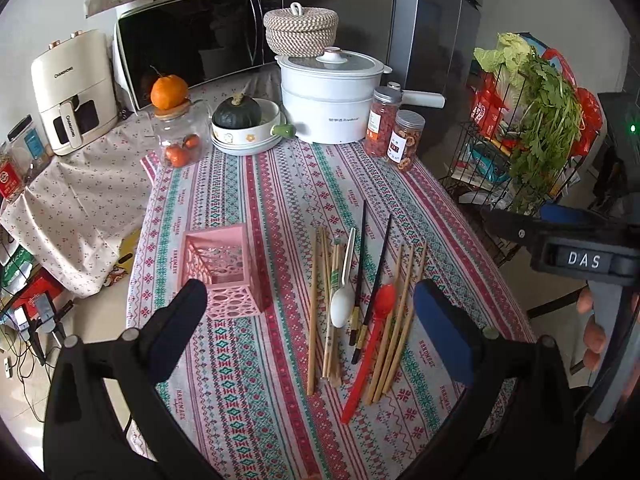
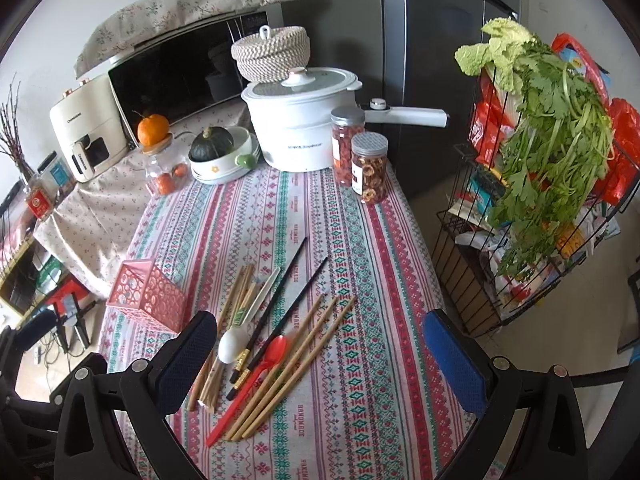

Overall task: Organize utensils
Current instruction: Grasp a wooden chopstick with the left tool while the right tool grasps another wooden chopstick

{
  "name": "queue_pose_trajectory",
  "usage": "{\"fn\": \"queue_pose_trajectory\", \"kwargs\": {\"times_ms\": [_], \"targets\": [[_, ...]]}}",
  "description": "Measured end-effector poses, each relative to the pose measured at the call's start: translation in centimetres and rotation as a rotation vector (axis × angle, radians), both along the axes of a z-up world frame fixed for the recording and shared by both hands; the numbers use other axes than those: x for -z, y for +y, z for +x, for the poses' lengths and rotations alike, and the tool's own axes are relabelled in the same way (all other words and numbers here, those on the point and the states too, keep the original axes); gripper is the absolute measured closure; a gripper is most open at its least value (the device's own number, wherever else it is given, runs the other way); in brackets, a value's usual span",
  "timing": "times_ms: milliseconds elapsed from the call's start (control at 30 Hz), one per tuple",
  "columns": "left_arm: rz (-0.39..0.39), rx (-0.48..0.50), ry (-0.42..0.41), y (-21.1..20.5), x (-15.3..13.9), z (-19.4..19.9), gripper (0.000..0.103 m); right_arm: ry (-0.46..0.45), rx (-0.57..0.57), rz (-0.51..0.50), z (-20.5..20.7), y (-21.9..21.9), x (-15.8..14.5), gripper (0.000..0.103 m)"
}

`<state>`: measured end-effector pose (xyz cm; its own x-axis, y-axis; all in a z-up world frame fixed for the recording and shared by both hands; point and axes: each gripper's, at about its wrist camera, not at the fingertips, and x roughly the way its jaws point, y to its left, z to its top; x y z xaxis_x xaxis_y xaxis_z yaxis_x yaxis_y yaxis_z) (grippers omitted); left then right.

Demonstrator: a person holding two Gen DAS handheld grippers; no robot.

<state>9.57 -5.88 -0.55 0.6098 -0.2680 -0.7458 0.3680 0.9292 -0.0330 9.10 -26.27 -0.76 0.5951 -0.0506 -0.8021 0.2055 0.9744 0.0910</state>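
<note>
On the patterned tablecloth (image 1: 256,208), a pink perforated utensil holder (image 1: 224,272) is seen at the left. Just to its right, bamboo chopsticks (image 1: 320,300), a white spoon (image 1: 342,307), black chopsticks (image 1: 360,264) and a red spoon (image 1: 376,328) are laid loosely together. The left gripper (image 1: 310,328) and right gripper (image 2: 320,356) are held spread wide, with nothing between their fingers.

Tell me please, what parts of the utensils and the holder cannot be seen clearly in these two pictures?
- Wooden chopsticks, right wrist view: the left finger of the right gripper hides their near ends.
- Pink holder, left wrist view: the left gripper finger covers its near corner; its bottom is too dark to judge.
- Green print on the paper chopstick sleeve: too small to read.
</note>
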Motion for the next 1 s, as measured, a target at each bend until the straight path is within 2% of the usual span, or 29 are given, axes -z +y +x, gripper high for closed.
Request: {"fn": "queue_pose_trajectory", "kwargs": {"times_ms": [67, 133, 200, 233, 300, 333, 367, 433, 600, 700, 933, 1000], "targets": [[0.003, 0.019, 0.044, -1.0, 0.8, 1.5, 0.002, 0.017, 0.013, 0.026, 0.4, -1.2, 1.7, 0.000], [0.017, 0.034, 0.094, -2.3, 2.0, 3.1, 0.009, 0.065, 0.022, 0.066, 0.9, -2.2, 3.6, 0.000], [0.055, 0.045, 0.150, -3.7, 3.6, 4.9, 0.030, 0.103, 0.023, 0.107, 1.6, -3.3, 4.9, 0.000], [0.084, 0.051, 0.176, -4.4, 4.6, 5.8, 0.036, 0.110, 0.034, 0.121, 1.8, -3.8, 5.4, 0.000], [0.128, 0.066, 0.232, -5.7, 6.7, 7.5, 0.062, 0.123, 0.048, 0.124, 2.3, -4.4, 6.0, 0.000], [0.137, 0.075, 0.269, -6.1, 7.8, 8.2, 0.070, 0.127, 0.047, 0.121, 2.6, -4.6, 6.3, 0.000], [0.147, 0.069, 0.303, -6.3, 8.8, 9.0, 0.083, 0.132, 0.044, 0.119, 2.7, -4.8, 6.5, 0.000], [0.163, 0.046, 0.339, -6.6, 10.5, 10.3, 0.085, 0.146, 0.045, 0.127, 3.2, -5.2, 7.0, 0.000], [0.227, 0.012, 0.361, -7.3, 13.4, 12.1, 0.086, 0.174, 0.057, 0.182, 4.3, -6.2, 8.2, 0.000], [0.230, -0.006, 0.386, -7.2, 14.8, 12.9, 0.088, 0.182, 0.054, 0.193, 4.9, -6.3, 8.6, 0.000], [0.229, -0.021, 0.407, -7.4, 16.2, 13.4, 0.088, 0.217, 0.053, 0.227, 6.0, -6.5, 9.9, 0.001], [0.226, -0.009, 0.408, -7.3, 16.4, 13.4, 0.096, 0.233, 0.049, 0.244, 6.3, -6.5, 10.7, 0.004]]}}
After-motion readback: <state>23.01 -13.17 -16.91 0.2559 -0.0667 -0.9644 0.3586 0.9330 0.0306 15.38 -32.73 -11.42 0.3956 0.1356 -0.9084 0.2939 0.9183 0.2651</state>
